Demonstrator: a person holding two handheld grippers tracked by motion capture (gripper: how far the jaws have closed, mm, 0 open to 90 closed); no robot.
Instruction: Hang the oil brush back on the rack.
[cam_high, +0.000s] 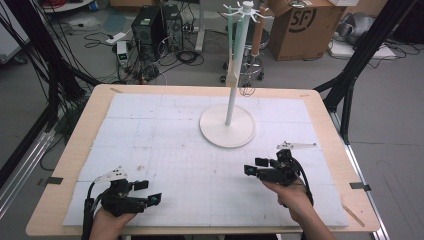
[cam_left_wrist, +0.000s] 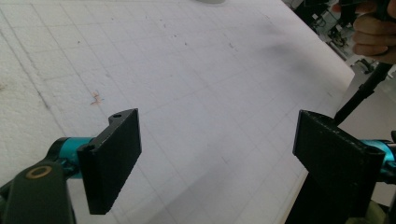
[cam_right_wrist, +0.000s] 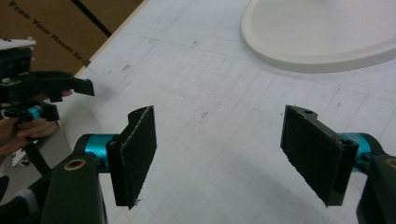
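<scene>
At twelve o'clock on the mat (cam_high: 150, 125) stands the white rack (cam_high: 229, 95), probably stiff and top-heavy; take its pole low. Left gripper (cam_high: 150, 192) and right gripper (cam_high: 254, 166) gape, holding nothing.

The brown box (cam_high: 305, 27) past the worktop's far edge says "SF". Another brown box (cam_right_wrist: 60, 28) says "Free Your Hands".
</scene>
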